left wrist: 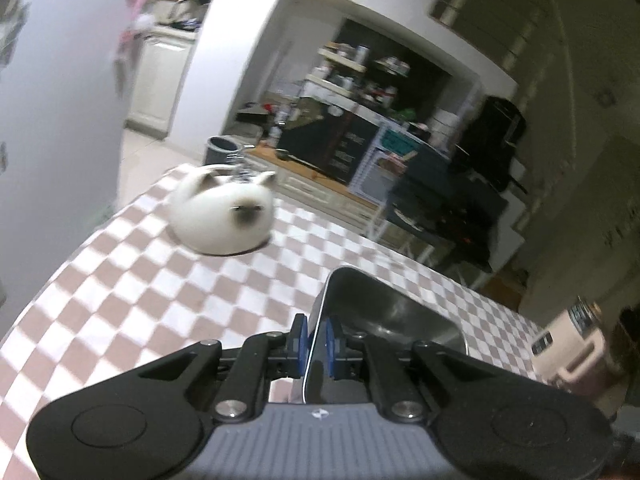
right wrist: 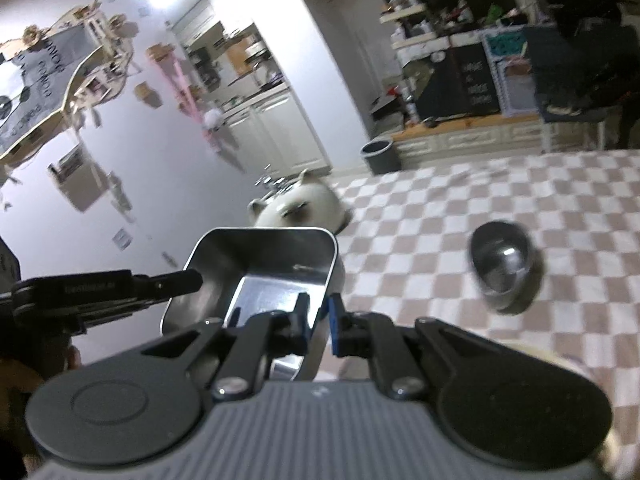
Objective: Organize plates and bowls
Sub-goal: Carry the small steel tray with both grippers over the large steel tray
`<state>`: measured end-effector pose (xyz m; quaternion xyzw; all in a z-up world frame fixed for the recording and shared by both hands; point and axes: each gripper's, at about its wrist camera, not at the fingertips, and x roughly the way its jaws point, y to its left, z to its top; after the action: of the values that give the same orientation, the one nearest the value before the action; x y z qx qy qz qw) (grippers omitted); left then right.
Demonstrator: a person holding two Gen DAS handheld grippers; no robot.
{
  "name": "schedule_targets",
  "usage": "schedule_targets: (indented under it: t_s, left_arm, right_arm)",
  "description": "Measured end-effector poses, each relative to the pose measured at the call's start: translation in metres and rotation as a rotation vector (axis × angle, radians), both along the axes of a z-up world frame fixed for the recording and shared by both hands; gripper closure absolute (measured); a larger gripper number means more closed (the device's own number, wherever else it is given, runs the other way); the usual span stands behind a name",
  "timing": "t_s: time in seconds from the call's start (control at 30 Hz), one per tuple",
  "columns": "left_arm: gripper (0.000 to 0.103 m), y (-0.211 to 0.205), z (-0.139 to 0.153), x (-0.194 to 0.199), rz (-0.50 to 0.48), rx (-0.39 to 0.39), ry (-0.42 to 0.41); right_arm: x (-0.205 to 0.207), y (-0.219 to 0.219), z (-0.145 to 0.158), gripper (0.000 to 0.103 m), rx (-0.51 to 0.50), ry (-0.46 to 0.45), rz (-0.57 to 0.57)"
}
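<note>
Tray point(right wrist: 276, 276) before cat-shaped bowl point(right wrist: 300, 208), round bowl point(right wrist: 502, 266) to right.

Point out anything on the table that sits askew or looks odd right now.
The white bear-faced bowl lies upside down on the checked tablecloth. The round steel bowl looks tipped on its side. The rectangular steel tray is in the air, tilted, with the left gripper and right gripper on opposite rims.

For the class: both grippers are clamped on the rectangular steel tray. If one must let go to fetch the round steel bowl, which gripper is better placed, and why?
Probably the right gripper. Its view shows the round steel bowl on the checkered tablecloth, just to its right. The left gripper could hold the steel tray; its view lacks the bowl.
</note>
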<state>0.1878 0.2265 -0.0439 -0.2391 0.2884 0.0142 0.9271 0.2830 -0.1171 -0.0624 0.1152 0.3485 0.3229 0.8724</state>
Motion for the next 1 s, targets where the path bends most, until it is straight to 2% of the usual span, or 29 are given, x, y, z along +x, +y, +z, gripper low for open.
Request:
schedule_targets:
  t_s: [0.13,0.57,0.77,1.0]
  left_arm:
    - [0.088,0.020,-0.007,-0.008,0.053,-0.027,0.020]
    - [0.083,0.038,-0.034,-0.006,0.088,0.077,0.174]
    - [0.078,0.045,-0.046,-0.002,0.102,0.090,0.240]
    - [0.078,0.042,-0.059,0.008,0.091,0.138,0.318]
  right_arm:
    - [-0.003,0.014,-0.009,0.089,-0.004,0.042,0.046]
    - [0.006,0.044,-0.038,0.086,-0.018,0.224,0.097]
    - [-0.005,0.063,-0.041,0.080,-0.069,0.220,0.131]
    - [-0.011,0.065,-0.041,0.079,-0.084,0.220,0.138]
